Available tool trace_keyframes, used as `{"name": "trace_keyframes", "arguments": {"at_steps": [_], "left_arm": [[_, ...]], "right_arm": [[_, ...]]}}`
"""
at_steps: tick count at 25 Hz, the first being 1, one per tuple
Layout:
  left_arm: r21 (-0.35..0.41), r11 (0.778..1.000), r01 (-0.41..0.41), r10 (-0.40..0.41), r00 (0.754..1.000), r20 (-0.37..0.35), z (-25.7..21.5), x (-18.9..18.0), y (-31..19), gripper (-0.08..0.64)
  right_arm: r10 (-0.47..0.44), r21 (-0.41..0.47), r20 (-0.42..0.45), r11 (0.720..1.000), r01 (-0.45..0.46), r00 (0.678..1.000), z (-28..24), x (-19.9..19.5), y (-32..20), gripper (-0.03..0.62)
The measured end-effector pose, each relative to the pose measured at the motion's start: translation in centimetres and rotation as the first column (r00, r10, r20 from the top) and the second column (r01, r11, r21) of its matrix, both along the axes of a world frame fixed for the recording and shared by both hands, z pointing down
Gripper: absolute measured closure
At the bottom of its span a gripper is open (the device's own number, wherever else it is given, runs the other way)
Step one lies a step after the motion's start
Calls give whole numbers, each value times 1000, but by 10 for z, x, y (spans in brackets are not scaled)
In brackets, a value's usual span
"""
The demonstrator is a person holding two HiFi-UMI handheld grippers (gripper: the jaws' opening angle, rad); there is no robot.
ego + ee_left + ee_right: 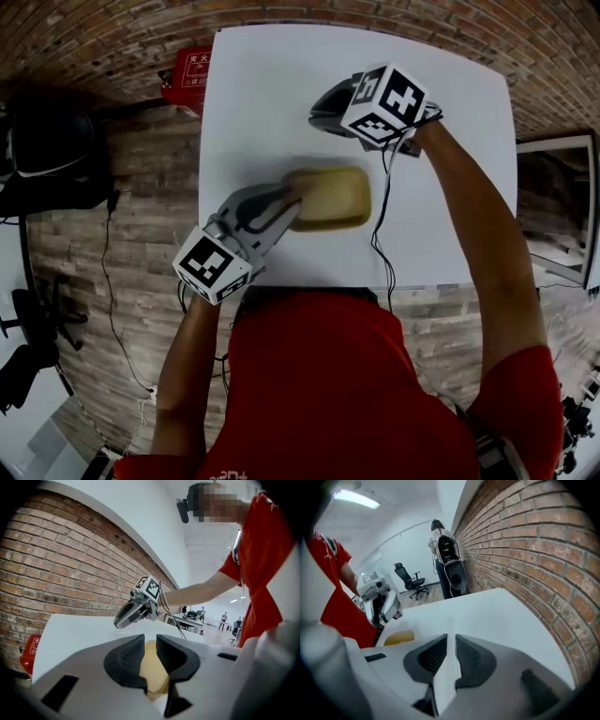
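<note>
While our left gripper [150,642] clamps the rim of the tan tray [337,197] to steady it on the white table [450,225], our right gripper [449,654] pinches a thin white sheet [445,686]. We hold it raised, clear of the tray

Left gripper [298,195] and right gripper [317,109]: same build, light grey moulded shells, black ribbed pads [126,660]. Each has a white cube with black square markers, left cube [214,265], right cube [386,103]. Thin black cable [374,246] comes off the right unit. Person wears a red short-sleeved T-shirt [319,375] and a black head-mounted camera [185,506].
</note>
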State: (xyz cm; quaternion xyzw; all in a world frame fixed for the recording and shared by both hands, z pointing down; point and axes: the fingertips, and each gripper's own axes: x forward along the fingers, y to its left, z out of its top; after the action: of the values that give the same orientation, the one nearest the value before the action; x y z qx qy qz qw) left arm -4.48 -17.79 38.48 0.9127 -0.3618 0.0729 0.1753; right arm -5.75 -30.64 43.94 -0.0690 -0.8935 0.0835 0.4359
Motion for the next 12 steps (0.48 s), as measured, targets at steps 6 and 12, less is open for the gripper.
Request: {"name": "trace_keyframes", "arguments": {"at_steps": [6,12], "left_arm": [[26,997,75,-76,997,32,0,-8,-8,520],[58,995,87,-89,996,32,-7,-5,-15,538]], "right_arm": [[49,265,-30,964,-40,998,18,8,-10,465],[88,529,130,836,-144,988,-10,20,-25,459]]}}
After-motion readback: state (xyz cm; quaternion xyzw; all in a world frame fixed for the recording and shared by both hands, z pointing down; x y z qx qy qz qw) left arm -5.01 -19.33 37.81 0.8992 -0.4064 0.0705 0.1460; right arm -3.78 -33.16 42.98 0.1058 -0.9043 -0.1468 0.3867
